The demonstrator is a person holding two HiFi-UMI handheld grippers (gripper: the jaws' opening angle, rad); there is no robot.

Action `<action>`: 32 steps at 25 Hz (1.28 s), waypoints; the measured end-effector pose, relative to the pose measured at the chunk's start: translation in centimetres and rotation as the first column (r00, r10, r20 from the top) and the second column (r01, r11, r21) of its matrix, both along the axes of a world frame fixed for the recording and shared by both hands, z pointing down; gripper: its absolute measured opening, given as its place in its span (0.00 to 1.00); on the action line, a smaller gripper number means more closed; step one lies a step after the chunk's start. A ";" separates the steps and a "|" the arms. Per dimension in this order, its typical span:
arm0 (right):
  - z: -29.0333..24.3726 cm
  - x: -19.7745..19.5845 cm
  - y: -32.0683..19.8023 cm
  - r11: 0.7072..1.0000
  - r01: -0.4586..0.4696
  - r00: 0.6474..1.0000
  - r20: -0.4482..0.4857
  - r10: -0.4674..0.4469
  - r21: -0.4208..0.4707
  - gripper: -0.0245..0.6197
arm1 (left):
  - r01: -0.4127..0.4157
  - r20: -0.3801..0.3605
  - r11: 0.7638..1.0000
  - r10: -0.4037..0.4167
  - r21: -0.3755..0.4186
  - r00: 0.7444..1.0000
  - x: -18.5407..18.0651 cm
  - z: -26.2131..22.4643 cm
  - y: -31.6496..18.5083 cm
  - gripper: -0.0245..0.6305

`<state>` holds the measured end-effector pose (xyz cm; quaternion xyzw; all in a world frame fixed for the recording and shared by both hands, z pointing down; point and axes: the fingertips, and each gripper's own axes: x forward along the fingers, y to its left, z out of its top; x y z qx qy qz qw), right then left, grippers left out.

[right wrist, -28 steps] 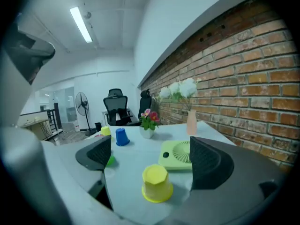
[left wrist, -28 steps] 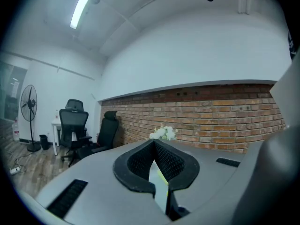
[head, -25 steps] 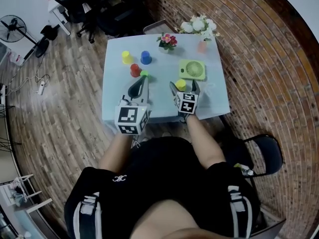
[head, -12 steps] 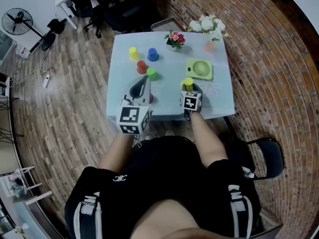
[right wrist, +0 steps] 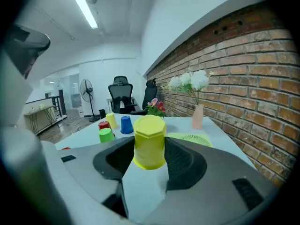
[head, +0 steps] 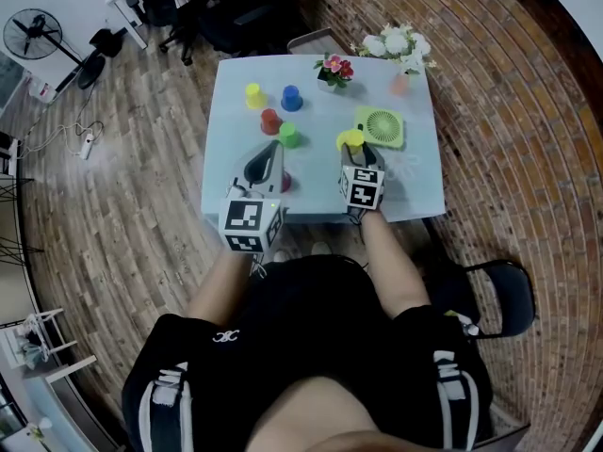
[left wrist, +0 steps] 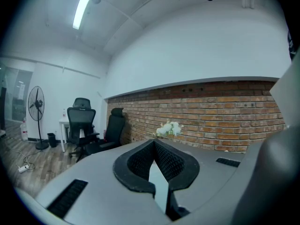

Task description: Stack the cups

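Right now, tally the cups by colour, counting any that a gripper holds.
Yellow: 2, the far yellow cup and the held yellow cup in the right gripper
Blue: 1, the blue cup
Red: 1, the red cup
Green: 1, the green cup
Total: 5 cups; a pink thing beside the left gripper is too hidden to count

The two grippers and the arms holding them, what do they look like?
Both the left gripper and right gripper have grey shells with black ribbed pads lining the jaws. Each carries a white cube printed with black square markers. The person wears black, with white stripes on the shorts.
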<state>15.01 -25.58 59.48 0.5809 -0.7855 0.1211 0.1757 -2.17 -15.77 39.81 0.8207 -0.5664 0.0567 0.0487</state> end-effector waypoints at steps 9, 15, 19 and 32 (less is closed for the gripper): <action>0.5 -5.1 2.5 0.990 0.141 0.989 -0.032 -0.141 -0.016 0.35 | 0.073 -0.014 0.997 -0.073 -0.013 0.997 -2.9 0.5 0.9 0.04; 3.5 -8.2 4.9 0.973 0.211 0.977 -0.013 -0.213 -0.090 0.35 | 0.143 -0.025 0.989 -0.144 -0.041 0.989 -5.9 1.3 2.5 0.04; 5.2 -10.0 6.2 0.958 0.260 0.965 -0.011 -0.263 -0.119 0.35 | 0.184 -0.029 0.981 -0.186 -0.065 0.982 -7.4 2.1 3.7 0.04; 8.6 -12.8 9.4 0.936 0.303 0.945 -0.067 -0.319 -0.180 0.35 | 0.244 -0.023 0.965 -0.247 -0.100 0.969 -10.5 3.4 6.5 0.04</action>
